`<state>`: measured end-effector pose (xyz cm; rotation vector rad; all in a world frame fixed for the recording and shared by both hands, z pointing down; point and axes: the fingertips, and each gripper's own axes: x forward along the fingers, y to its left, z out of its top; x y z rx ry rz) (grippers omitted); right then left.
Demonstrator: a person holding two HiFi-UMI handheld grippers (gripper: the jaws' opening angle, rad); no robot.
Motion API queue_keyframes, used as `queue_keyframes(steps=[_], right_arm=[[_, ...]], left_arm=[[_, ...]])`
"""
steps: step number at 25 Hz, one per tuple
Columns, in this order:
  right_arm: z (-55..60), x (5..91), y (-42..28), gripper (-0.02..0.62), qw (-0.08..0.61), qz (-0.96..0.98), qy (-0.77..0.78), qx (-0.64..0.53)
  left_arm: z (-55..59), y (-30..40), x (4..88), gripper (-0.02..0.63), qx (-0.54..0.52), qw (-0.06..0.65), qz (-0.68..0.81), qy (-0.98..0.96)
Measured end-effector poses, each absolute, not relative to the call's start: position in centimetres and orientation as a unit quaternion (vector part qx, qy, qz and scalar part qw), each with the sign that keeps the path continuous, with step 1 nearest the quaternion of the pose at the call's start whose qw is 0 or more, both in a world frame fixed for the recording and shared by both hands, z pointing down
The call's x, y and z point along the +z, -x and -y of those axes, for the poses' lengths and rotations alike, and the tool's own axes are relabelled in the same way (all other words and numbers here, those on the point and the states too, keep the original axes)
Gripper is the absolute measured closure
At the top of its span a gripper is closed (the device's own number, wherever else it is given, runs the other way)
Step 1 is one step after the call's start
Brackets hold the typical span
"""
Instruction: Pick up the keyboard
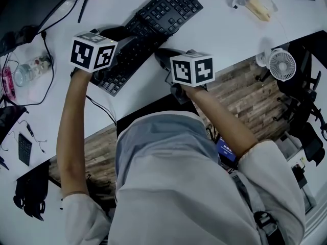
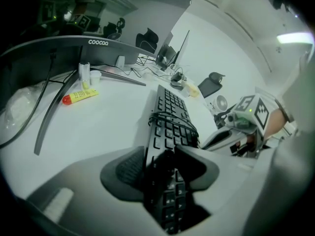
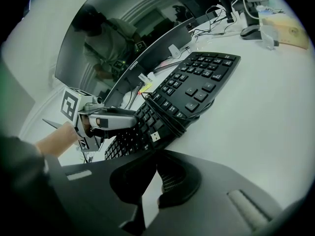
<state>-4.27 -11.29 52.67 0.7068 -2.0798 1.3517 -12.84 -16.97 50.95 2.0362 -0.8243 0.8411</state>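
- Keyboard [image 1: 163,14] lies slantwise on the white desk [image 1: 219,34], and its long axis runs straight ahead and away from my left gripper [image 2: 165,159].
- That left gripper is clamped on the keyboard's near short end, with one jaw on the key side and the other on the underside, so the board shows edge-on between them.
- A cable [image 3: 182,116] is wound round the keyboard's middle, and its plug [image 3: 155,135] pokes out on the side facing my right gripper [image 3: 155,181].
- My right gripper has its jaws drawn together with nothing in them; only a sliver of desk shows beneath the tips.
- It hovers just beside the keyboard's long edge. From there the board lies ahead and to the left, and its far end is well ahead.
- The left hand is plainly the nearer one and already has the hold. I judge the lift turns on raising that near end along the board's length, and the far end may sag or drag.
- Whether the near end is clear of the desk yet, I cannot tell.
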Motion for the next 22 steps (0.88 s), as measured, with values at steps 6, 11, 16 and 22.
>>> queue_keyframes(steps=[6,11,16,22], right_arm=[[11.3,53.1,4.5,0.595,0.27,0.77,-0.27,0.511],[11.3,53.2,4.5,0.595,0.264,0.768,-0.271,0.517],[11.3,53.4,4.3,0.595,0.258,0.765,-0.273,0.522],[11.2,53.7,4.2,0.597,0.257,0.763,-0.273,0.526]], left_arm=[[17.0,12.9,50.2,0.606,0.321,0.38,0.329,-0.803],[17.0,13.0,49.5,0.606,0.309,0.401,0.331,-0.796],[17.2,12.9,49.5,0.606,0.302,0.412,0.332,-0.793],[16.6,12.4,49.5,0.606,0.313,0.426,0.306,-0.792]])
